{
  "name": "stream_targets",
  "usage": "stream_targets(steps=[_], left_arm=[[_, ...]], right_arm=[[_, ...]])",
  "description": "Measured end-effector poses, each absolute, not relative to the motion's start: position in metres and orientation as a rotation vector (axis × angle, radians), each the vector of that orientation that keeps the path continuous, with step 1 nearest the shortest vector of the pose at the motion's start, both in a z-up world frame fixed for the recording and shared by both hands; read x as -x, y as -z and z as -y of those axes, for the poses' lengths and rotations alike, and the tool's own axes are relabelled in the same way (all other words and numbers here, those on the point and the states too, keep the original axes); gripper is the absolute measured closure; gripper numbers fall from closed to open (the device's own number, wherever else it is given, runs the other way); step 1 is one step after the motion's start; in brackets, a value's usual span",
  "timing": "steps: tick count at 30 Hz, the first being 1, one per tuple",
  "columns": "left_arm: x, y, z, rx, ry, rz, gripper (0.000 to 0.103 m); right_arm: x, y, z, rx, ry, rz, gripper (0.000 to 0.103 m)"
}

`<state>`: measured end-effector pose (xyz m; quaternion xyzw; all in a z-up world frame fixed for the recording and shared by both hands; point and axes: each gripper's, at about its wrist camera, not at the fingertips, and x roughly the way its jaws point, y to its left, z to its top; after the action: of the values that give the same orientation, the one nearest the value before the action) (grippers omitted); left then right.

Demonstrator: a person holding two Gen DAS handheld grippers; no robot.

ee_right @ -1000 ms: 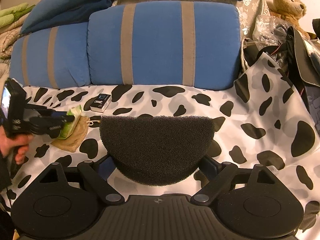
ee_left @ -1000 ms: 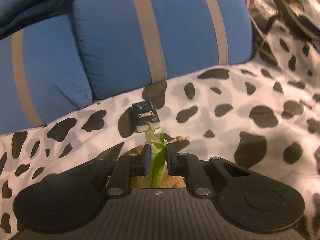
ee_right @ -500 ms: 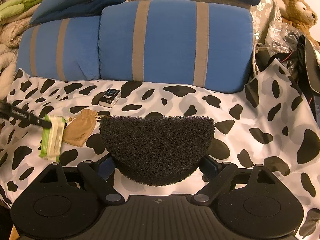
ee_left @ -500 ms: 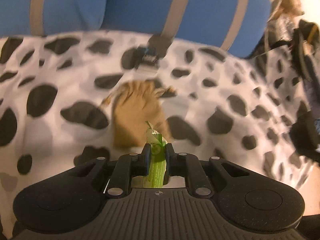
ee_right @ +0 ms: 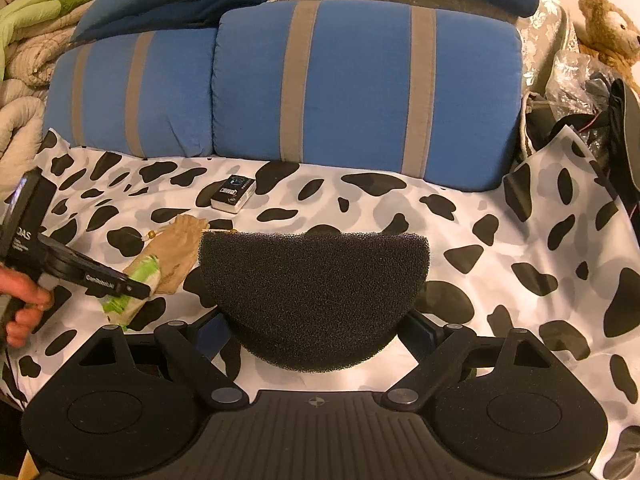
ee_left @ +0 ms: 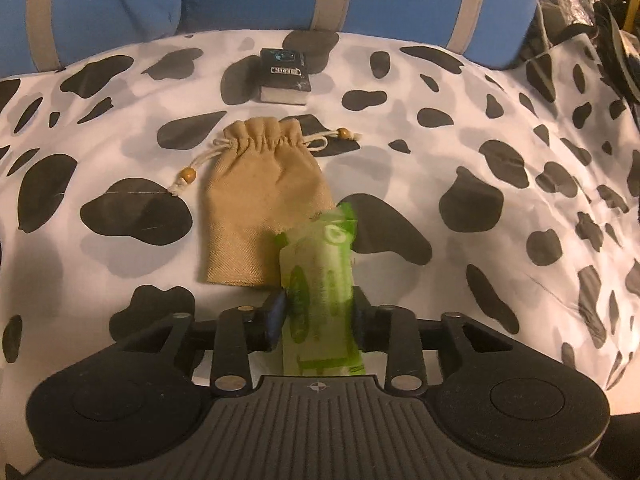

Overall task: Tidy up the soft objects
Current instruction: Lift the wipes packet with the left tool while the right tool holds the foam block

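Note:
A green tissue packet [ee_left: 320,280] lies flat on the cow-print sheet [ee_left: 460,140], its far end over the lower corner of a tan drawstring pouch [ee_left: 260,208]. My left gripper [ee_left: 318,314] is low over the sheet and its jaws are opening; the packet sits loose between them. The right wrist view shows that gripper [ee_right: 136,288] over the packet [ee_right: 120,304] beside the pouch [ee_right: 176,248], held by a hand [ee_right: 24,300]. My right gripper [ee_right: 316,332] hovers above the sheet, shut on a black half-round foam sponge [ee_right: 312,292].
A small black and white box [ee_left: 284,76] lies beyond the pouch. Blue pillows with tan stripes [ee_right: 360,80] line the back. Folded quilts [ee_right: 28,48] pile at the left, and a teddy bear [ee_right: 608,36] and dark bags [ee_right: 600,100] sit at the right.
My left gripper tipped down and sank toward the sheet with the green packet. Its jaws spread apart and the packet turned flat between them. The right gripper and sponge stayed put.

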<state>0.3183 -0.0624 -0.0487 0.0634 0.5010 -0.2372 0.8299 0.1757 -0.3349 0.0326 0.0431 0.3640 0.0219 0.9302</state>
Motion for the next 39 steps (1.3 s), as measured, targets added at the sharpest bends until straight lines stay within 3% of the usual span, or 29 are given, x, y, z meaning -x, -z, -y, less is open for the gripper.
stream_targets(steps=[6,16,25,26,28,39], left_arm=[[-0.311,0.048,0.060,-0.142,0.495,-1.043,0.066],[-0.323,0.040,0.009,0.099,0.384,-1.058,0.066],[-0.342,0.061,-0.020,0.451,0.400,-1.179,0.052],[-0.343,0.063,-0.022,0.492,0.407,-1.185,0.042],[-0.344,0.065,-0.025,0.571,0.420,-1.178,0.032],[-0.341,0.062,0.003,0.352,0.428,-1.157,0.030]], right_arm=[[-0.175,-0.033,0.333,-0.083,-0.053,-0.744,0.014],[-0.176,-0.035,0.325,-0.068,-0.067,-0.738,0.013],[-0.176,-0.034,0.317,-0.027,-0.081,-0.736,0.013],[-0.175,-0.033,0.317,-0.025,-0.081,-0.738,0.013],[-0.175,-0.032,0.319,-0.030,-0.080,-0.743,0.013],[-0.173,-0.031,0.324,-0.039,-0.075,-0.750,0.013]])
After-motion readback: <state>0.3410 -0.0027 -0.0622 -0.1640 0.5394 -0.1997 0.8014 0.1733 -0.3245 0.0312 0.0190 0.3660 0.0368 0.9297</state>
